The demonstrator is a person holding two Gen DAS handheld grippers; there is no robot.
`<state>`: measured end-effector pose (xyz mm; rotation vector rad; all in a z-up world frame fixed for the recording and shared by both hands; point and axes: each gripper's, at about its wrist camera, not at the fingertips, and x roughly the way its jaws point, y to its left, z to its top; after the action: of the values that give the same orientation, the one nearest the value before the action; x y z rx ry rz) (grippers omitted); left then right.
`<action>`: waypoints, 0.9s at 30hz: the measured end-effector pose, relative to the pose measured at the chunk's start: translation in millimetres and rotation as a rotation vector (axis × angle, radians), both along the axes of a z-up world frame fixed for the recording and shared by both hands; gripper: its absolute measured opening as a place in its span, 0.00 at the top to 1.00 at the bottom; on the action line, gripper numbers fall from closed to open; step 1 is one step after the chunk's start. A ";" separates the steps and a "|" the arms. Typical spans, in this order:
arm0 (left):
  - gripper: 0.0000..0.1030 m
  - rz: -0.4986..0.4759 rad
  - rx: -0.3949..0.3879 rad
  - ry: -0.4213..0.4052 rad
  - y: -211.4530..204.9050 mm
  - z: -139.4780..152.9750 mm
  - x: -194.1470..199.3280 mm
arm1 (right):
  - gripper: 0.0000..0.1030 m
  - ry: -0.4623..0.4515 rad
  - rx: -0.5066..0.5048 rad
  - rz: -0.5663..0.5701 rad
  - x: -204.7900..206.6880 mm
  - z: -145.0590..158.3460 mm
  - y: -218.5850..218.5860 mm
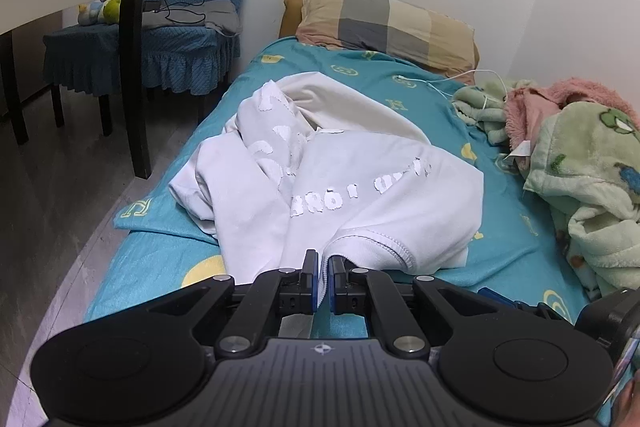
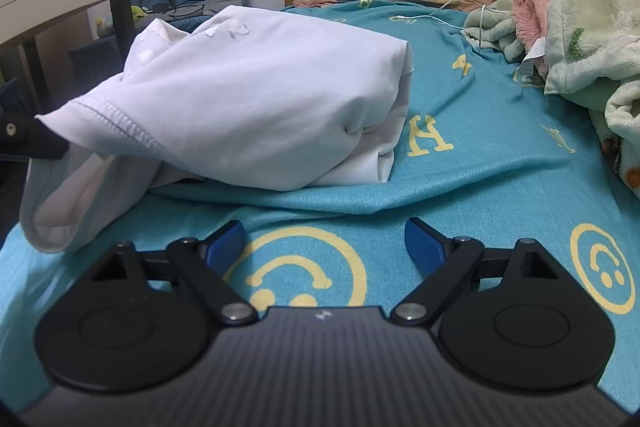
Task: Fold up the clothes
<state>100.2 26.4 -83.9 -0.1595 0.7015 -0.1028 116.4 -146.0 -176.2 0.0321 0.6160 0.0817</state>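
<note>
A white garment (image 1: pixel 344 183) with cracked white lettering lies crumpled on the teal bed cover (image 1: pixel 360 79). My left gripper (image 1: pixel 325 269) is shut on the garment's stitched hem at its near edge and lifts it slightly. In the right wrist view the garment (image 2: pixel 248 99) bulges up at left, its hem raised by the left gripper's finger (image 2: pixel 40 141). My right gripper (image 2: pixel 324 241) is open and empty, low over the bed cover (image 2: pixel 480 179) in front of the garment, not touching it.
A plaid pillow (image 1: pixel 384 23) lies at the bed's head. Green and pink fleece blankets (image 1: pixel 580 163) are heaped along the right side, with a white cable (image 1: pixel 452 79). Blue-covered chairs (image 1: pixel 176 27) and a table stand left of the bed, past its edge.
</note>
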 end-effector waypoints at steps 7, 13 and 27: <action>0.95 0.000 -0.004 -0.005 0.3 1.6 -1.0 | 0.14 0.000 0.000 0.000 0.1 0.0 0.0; 0.95 0.004 -0.021 -0.004 3.7 2.4 -1.7 | 0.14 0.000 0.000 0.000 0.1 -0.1 -0.1; 0.95 0.008 -0.035 0.005 3.5 1.9 -1.6 | 0.14 0.001 -0.001 0.000 0.0 0.2 -0.1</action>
<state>98.7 29.9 -81.9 -0.1962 0.7045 -0.1068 116.4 -146.1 -176.0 0.0311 0.6168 0.0814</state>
